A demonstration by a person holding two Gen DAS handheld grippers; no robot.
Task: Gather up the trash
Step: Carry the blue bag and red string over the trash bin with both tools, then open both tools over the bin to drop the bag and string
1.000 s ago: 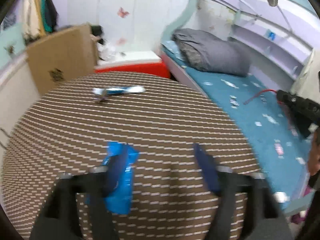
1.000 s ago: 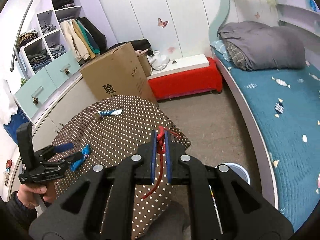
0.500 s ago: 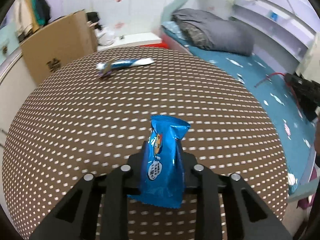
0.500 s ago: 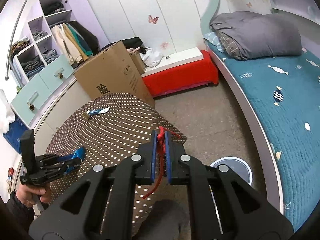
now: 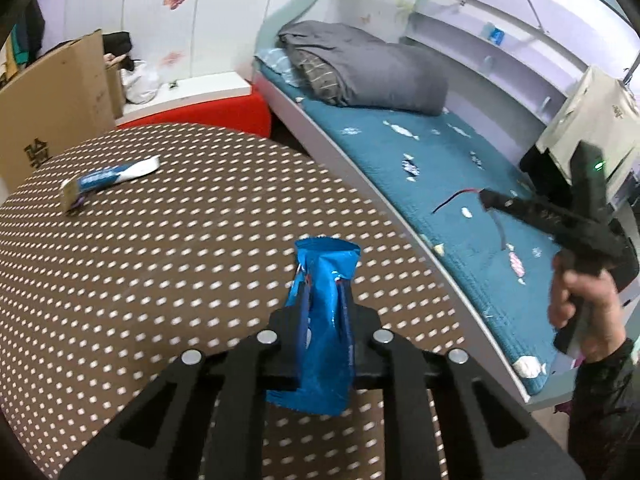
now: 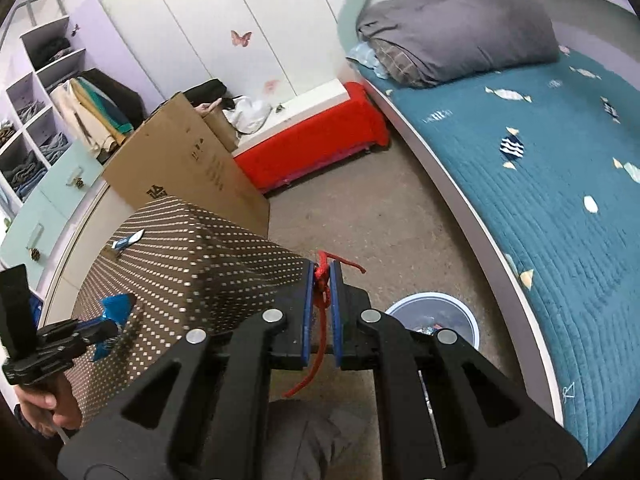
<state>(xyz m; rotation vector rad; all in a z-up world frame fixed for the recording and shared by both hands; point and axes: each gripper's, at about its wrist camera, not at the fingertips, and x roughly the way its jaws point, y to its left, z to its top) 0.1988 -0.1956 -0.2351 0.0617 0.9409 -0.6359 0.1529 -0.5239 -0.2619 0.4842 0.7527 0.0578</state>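
Your left gripper (image 5: 322, 292) is closing on the blue snack wrapper (image 5: 324, 320), which stands upright between the pads with its crimped top poking above them and its bottom hanging below; the pinch is across the middle, so the packet should not fold out of the hold. Your right gripper (image 6: 321, 280) is pressed together on a knotted red string (image 6: 320, 300), its loose tail dangling below the pads.

Both pieces look held for carrying to the white-rimmed bin (image 6: 434, 320), which sits on the floor at lower centre of the right wrist view, just beyond the right gripper and already holding some litter. One more wrapper (image 5: 110, 176), blue and white, lies flat at the upper left of the left wrist view on the dotted brown surface (image 5: 160, 260), well apart from the left gripper.

The surface drops off at its right edge toward bare floor, with the bed's (image 6: 560, 200) pale frame curving along the far side. That open strip is your clear route to the bin; the cardboard box (image 6: 188, 168) and red bench (image 6: 312, 152) stand farther back.
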